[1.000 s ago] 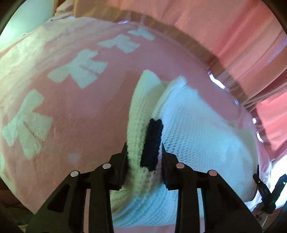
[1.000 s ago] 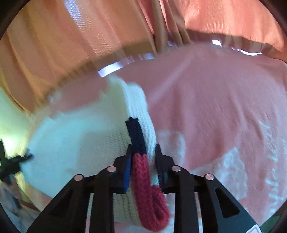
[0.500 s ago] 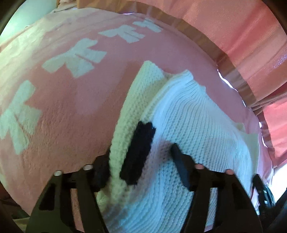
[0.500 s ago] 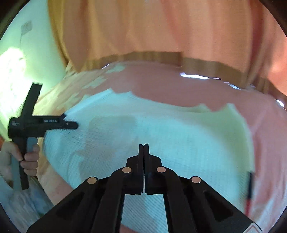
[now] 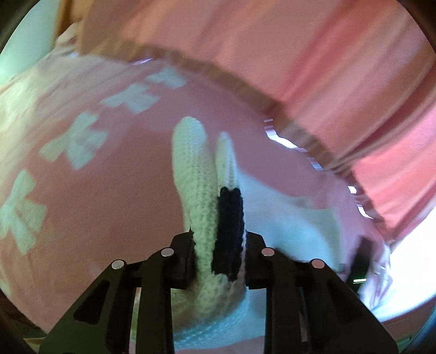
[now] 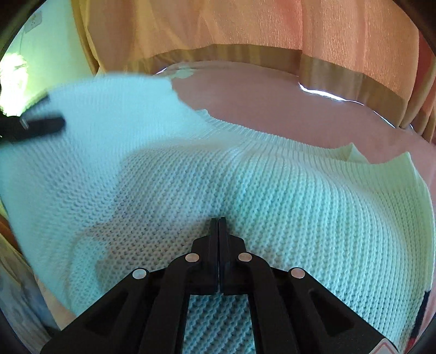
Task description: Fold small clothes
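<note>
Left-wrist view: the left gripper point(image 5: 218, 258) is clenched on a bunched edge of the white knit sweater point(image 5: 196, 190), its two black fingers point(image 5: 182, 261) pressing from either side on a thick roll of ribbed knit that includes a dark navy stripe point(image 5: 229, 231). The gathered fabric rises ahead of the jaws in two rounded folds, while the rest of the garment trails to the right and downward, blurred. Beneath it lies a pink blanket point(image 5: 122, 190) patterned with pale bow shapes point(image 5: 79, 141); pink curtains point(image 5: 313, 68) hang beyond. Right-wrist view: the right gripper point(image 6: 218, 239) has its jaws pressed fully together with nothing between them, poised just above the spread body of the sweater point(image 6: 272, 196), which lies across the pink blanket point(image 6: 286, 103). The sweater's left portion is lifted and blurred, where the other gripper point(image 6: 35, 128) appears as a dark shape at its edge. A small navy-and-red trim point(image 6: 421, 318) shows at the lower right edge. Peach curtains point(image 6: 245, 24) fill the background.
</note>
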